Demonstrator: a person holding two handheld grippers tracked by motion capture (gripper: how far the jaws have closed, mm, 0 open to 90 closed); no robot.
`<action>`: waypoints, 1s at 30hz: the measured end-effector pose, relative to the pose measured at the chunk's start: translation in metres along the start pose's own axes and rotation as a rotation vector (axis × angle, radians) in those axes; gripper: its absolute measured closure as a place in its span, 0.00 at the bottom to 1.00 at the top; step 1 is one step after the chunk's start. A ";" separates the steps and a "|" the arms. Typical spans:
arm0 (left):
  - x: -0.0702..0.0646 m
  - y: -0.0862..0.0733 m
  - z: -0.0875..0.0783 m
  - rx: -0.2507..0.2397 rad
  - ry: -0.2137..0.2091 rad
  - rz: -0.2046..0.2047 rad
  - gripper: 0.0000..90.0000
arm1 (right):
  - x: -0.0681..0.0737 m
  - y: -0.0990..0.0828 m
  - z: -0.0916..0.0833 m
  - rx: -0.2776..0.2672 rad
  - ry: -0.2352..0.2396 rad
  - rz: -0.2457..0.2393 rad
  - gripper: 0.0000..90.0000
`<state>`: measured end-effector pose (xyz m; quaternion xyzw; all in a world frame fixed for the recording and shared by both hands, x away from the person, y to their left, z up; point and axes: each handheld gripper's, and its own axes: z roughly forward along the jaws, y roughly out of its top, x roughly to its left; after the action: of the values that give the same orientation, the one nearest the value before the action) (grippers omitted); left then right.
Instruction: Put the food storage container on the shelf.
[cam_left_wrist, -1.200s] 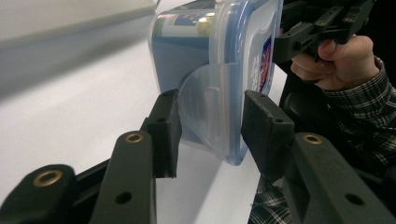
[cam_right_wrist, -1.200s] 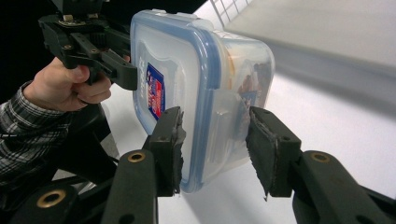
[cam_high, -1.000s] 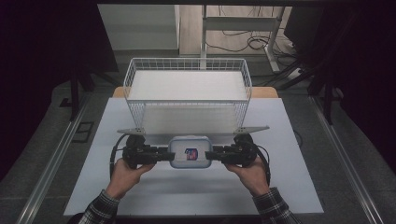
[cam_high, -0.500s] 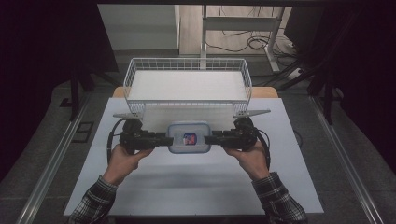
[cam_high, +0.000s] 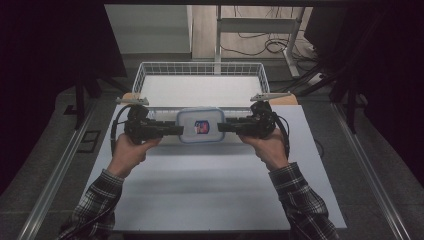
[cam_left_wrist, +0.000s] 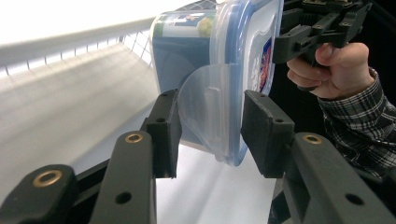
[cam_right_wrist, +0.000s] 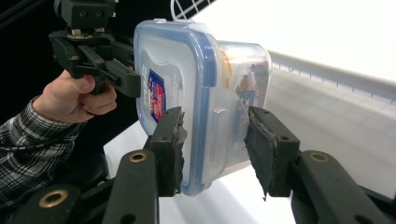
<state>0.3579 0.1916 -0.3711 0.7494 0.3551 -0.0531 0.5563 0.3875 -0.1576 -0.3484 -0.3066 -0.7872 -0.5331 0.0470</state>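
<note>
Container (cam_high: 200, 125) label (cam_high: 201, 127) print too small to be read in high view. Contents blurred behind walls in gripper views. Lower basket (cam_high: 145, 75) front hidden by container.

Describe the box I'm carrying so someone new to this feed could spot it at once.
Start at the white wire basket at the far end of the white table. Just in front of its near wall, between the left tongs and the right tongs, is a clear plastic food box. Its blue-rimmed lid with a red and blue sticker sets it apart.
</note>
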 end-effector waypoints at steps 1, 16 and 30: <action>0.000 0.000 0.000 0.000 0.000 0.000 0.64 | 0.000 0.000 0.000 0.000 0.000 0.000 0.63; 0.022 0.048 -0.005 -0.017 0.002 -0.020 0.64 | -0.022 0.047 0.005 -0.044 0.014 0.029 0.65; 0.048 0.072 0.004 -0.019 0.007 -0.049 0.64 | -0.047 0.067 0.014 -0.060 0.005 0.075 0.64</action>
<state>0.4370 0.2016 -0.3379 0.7352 0.3760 -0.0608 0.5607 0.4645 -0.1493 -0.3191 -0.3360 -0.7586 -0.5550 0.0599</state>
